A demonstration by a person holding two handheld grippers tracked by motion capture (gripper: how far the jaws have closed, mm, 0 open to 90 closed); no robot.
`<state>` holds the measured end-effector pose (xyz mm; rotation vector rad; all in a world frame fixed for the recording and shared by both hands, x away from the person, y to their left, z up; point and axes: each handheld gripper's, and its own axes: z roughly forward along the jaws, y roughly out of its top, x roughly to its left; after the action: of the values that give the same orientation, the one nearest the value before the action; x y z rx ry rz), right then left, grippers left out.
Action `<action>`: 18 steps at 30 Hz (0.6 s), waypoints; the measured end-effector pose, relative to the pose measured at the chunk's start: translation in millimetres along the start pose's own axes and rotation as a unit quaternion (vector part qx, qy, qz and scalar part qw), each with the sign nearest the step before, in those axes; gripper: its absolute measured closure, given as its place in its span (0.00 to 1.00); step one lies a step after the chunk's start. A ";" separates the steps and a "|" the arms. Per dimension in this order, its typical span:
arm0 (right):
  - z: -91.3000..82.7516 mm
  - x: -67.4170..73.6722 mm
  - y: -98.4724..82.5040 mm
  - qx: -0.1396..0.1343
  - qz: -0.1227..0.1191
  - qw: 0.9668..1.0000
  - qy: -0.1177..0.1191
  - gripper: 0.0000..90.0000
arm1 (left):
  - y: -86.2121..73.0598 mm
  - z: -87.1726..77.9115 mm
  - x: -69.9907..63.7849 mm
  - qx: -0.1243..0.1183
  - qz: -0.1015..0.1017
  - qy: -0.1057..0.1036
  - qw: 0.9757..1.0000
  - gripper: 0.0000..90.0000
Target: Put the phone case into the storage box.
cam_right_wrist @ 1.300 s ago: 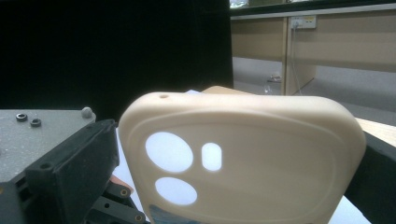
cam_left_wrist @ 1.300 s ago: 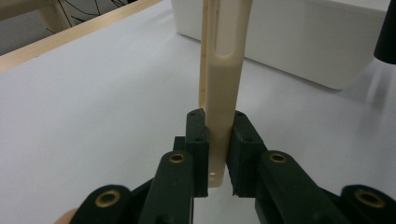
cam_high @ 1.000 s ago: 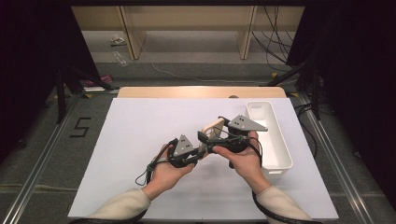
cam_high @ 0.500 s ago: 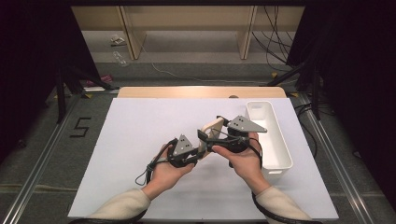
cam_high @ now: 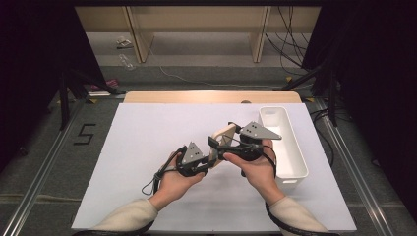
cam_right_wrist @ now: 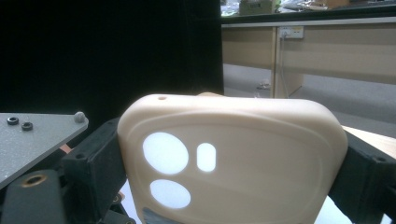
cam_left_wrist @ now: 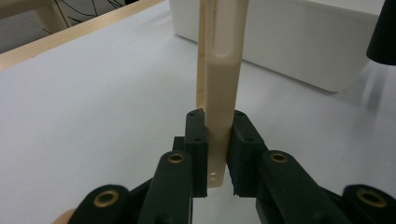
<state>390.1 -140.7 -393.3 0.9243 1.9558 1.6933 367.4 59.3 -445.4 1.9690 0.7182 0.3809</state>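
The left gripper has its black pads pinching the thin edge of a cream phone case, holding it on edge above the table, probably so the broad face is free. The right gripper spans that face, the case between its widely spread jaws; they have just been closing a little, though I cannot tell if they press it. Beside the right hand, the white bin looks the likely destination.
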 end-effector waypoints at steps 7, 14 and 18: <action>-0.9 -0.4 1.1 -0.003 -0.001 1.000 -0.003 0.14 | 0.0 -0.8 -0.3 -0.006 0.010 -0.010 1.000 0.81; -3.0 -3.0 3.0 -0.006 -0.003 1.000 -0.010 0.14 | 2.2 -3.5 -4.2 0.002 0.024 -0.021 0.999 0.30; -3.5 -3.4 3.4 -0.006 -0.002 1.000 -0.011 0.14 | 1.3 -7.7 -3.7 0.014 0.042 -0.023 0.999 0.16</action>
<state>390.9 -145.4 -389.8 0.9298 1.9305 1.6836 360.8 61.9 -440.5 2.0324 0.6150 0.3766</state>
